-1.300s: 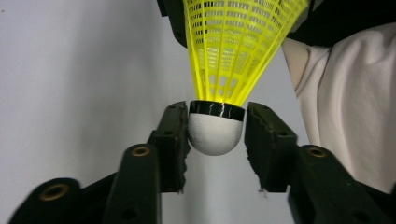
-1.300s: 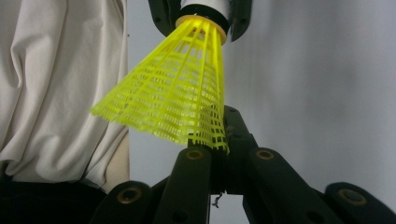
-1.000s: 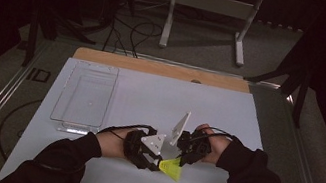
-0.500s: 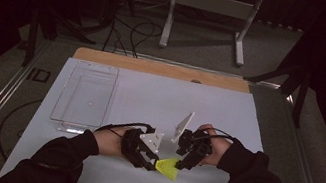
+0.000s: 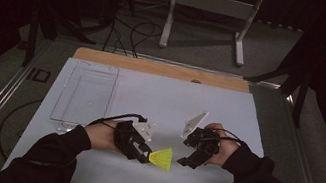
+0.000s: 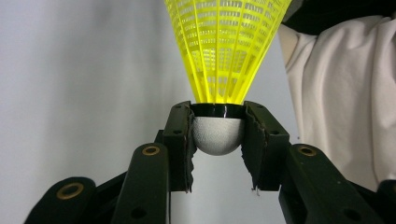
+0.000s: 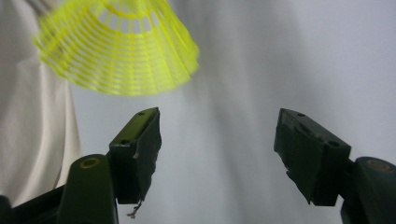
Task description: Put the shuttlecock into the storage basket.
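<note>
I have the yellow plastic shuttlecock (image 6: pixel 227 46) pinched by its rounded white cork in my left gripper (image 6: pixel 218 135), the two pads pressing on opposite sides of the cork just below the black band. Holding it there makes sense to me: the cork is the one firm part, and the mesh skirt stays free and uncrushed, flaring away from the jaws. In the high view the shuttlecock (image 5: pixel 162 158) sits low over the near middle of the table, skirt pointing toward my right gripper (image 5: pixel 188 160), which is just beside it but not touching. That gripper's jaws stand wide apart with nothing between them; in its own view the skirt (image 7: pixel 116 49) hangs above and to the left of the gap, so I read this as the shuttlecock being offered across for a handover, or simply kept clear of the other tool.

The work surface is a white sheet (image 5: pixel 159 98) laid over a wooden tabletop (image 5: pixel 155 67) whose bare edge shows at the far side. A clear shallow plastic tray (image 5: pixel 85 93) lies on the sheet to my far left, well apart from both grippers. Beyond the table the room is dark, with a grey metal stand (image 5: pixel 209 8) and loose cables (image 5: pixel 134 28) on the floor
</note>
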The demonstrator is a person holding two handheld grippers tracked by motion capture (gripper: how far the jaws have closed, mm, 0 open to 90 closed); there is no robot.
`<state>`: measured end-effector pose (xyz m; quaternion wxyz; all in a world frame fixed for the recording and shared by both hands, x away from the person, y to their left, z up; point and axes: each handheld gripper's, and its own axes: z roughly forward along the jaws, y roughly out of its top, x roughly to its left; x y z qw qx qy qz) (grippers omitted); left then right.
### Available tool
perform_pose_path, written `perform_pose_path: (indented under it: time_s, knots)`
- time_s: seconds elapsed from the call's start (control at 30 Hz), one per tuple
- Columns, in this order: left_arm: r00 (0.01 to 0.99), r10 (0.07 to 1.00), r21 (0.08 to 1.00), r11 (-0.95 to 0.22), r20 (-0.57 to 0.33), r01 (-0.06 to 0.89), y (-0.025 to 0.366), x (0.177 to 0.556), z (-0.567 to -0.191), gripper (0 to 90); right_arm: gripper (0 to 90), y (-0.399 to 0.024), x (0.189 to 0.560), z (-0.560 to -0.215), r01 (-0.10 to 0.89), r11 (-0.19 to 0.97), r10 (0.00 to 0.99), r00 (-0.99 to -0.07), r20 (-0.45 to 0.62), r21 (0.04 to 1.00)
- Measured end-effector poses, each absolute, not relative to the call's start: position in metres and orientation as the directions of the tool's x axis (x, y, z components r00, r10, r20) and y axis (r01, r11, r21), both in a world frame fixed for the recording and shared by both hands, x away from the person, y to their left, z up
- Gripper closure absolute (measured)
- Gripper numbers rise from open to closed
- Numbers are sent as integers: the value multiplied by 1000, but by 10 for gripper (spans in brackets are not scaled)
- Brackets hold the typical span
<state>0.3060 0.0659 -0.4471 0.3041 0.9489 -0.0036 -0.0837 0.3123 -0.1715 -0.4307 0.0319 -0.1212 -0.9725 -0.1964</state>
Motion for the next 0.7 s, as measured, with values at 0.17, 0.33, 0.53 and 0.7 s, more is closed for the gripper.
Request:
perform_pose_path:
  time_s: [0.17, 0.33, 0.53, 0.7]
  knots:
    - [984, -39, 576, -814, -171, 68, 74, 310, -443, 657, 266, -179, 312, -431, 266, 877, 255, -963, 82, 401]
    - [985, 6, 577, -810, -172, 106, 84, 314, -435, 657, 151, -188, 311, -431, 274, 860, 271, -960, 70, 430]
    - [984, 68, 572, -806, -163, 151, 97, 320, -425, 657, 141, -195, 308, -434, 264, 846, 270, -961, 54, 464]
    - [976, 126, 564, -799, -180, 207, 109, 325, -417, 657, 143, -203, 306, -438, 277, 821, 297, -954, 42, 498]
